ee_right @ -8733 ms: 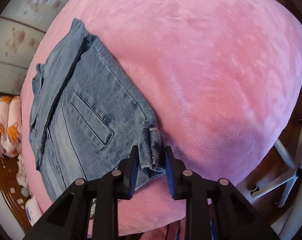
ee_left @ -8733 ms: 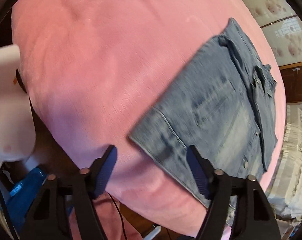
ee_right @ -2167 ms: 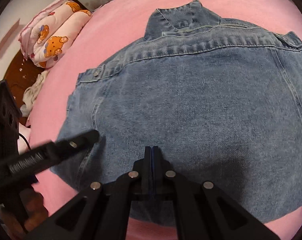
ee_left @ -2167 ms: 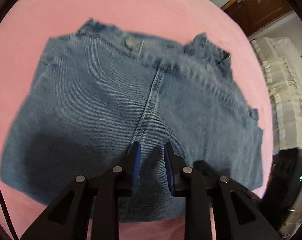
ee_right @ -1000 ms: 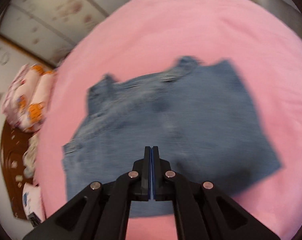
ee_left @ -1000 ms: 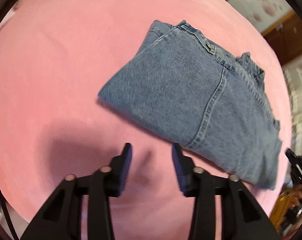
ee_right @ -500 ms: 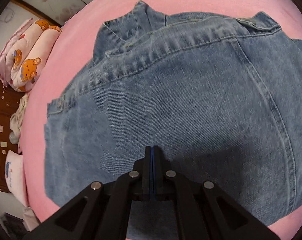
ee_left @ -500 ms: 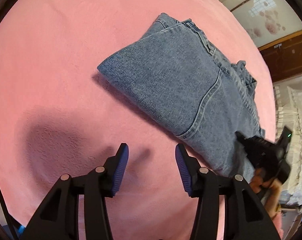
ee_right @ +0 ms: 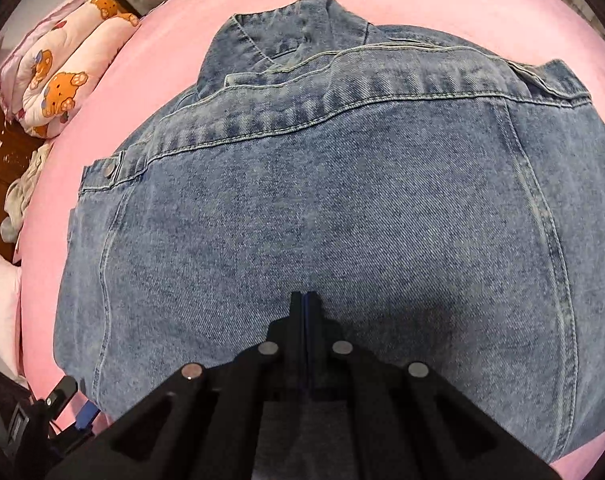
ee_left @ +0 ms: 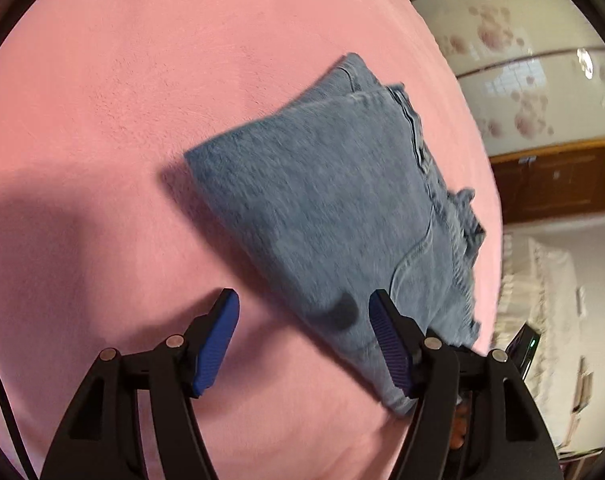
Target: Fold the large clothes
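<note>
A folded blue denim jacket [ee_left: 342, 208] lies on a pink blanket [ee_left: 122, 100]. My left gripper [ee_left: 304, 320] is open, its fingers straddling the jacket's near folded edge just above the blanket. In the right wrist view the jacket [ee_right: 342, 200] fills the frame, collar at the far side. My right gripper [ee_right: 306, 300] is shut with nothing between its pads and rests tip-down on the denim near its front edge. The left gripper shows at the lower left of that view [ee_right: 68, 404].
The pink blanket [ee_right: 502, 8] covers the whole bed. Folded bear-print bedding [ee_right: 62, 72] lies past the bed's far left edge over a dark wooden floor. A floral wall panel [ee_left: 522, 60] and wooden door [ee_left: 554, 188] stand beyond the bed's right edge.
My left gripper has opened wider and moved in to the jacket's near edge. My right gripper stays shut and has come down closer onto the denim.
</note>
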